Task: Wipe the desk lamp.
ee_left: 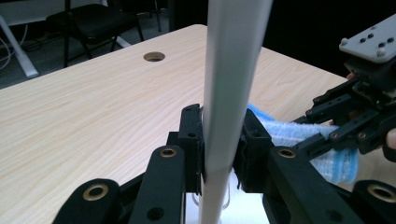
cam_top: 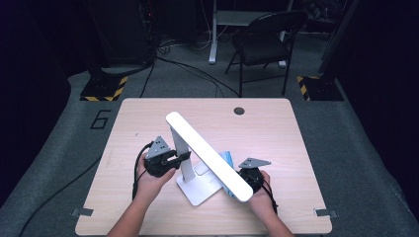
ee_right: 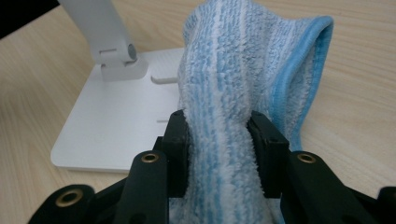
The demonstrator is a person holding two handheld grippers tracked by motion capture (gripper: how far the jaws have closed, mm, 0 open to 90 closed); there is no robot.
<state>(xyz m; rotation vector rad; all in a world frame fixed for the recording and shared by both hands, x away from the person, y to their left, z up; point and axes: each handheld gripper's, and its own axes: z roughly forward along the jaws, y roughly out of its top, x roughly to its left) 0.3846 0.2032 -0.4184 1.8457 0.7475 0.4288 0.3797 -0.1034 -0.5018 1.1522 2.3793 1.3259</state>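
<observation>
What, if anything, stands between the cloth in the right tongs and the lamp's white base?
Nothing visible does. In the right gripper view the right tongs pinch the blue cloth, and the lamp base lies just past it with only bare table between. The left tongs clamp the lamp's upright arm, above that path.

Most of the blue cloth (cam_top: 228,159) behind the lamp's white bar (cam_top: 207,154), centre of the high view
</observation>
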